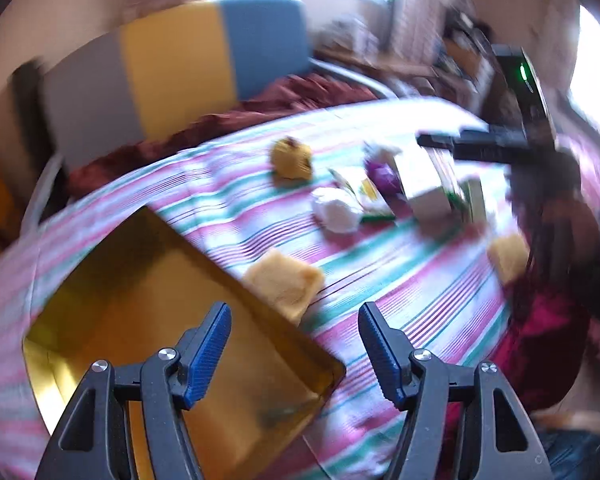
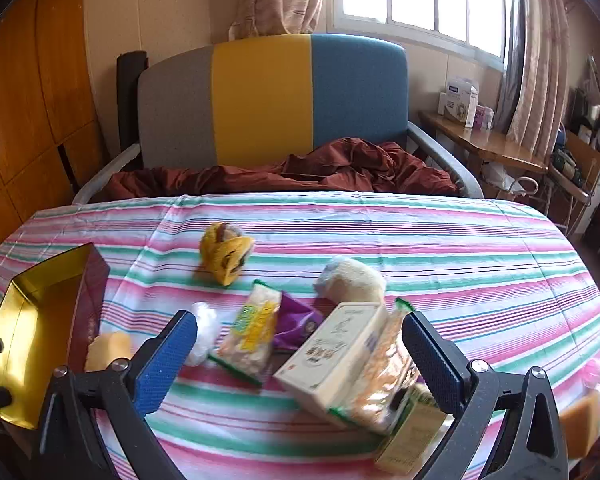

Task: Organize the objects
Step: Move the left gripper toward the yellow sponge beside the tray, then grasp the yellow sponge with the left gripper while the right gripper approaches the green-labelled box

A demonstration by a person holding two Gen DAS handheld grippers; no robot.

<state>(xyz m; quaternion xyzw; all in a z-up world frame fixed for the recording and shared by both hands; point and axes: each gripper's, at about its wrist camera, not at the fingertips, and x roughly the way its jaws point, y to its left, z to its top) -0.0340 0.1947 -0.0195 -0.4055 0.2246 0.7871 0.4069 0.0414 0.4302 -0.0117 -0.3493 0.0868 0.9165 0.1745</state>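
A box with a gold lining (image 1: 160, 320) lies open on the striped sheet, low on the left. My left gripper (image 1: 296, 344) hangs open over its near corner, nothing between its blue pads. A yellow sponge-like block (image 1: 286, 282) lies against the box's edge. My right gripper (image 2: 300, 356) is open above a pile: a cream carton (image 2: 336, 356), a green-yellow snack packet (image 2: 252, 336), a purple packet (image 2: 296, 326) and a noodle packet (image 2: 384, 380). Its pads touch none of them. A yellow plush (image 2: 226, 256) and a cream plush (image 2: 352, 280) lie farther back.
The striped sheet (image 2: 460, 248) covers a bed with a grey, yellow and blue headboard (image 2: 268, 100) and a rumpled red-brown blanket (image 2: 340, 168). A second yellow block (image 2: 580, 424) lies at the right edge. A wooden desk (image 2: 484, 144) stands on the right. A person's red sleeve (image 1: 540, 320) shows.
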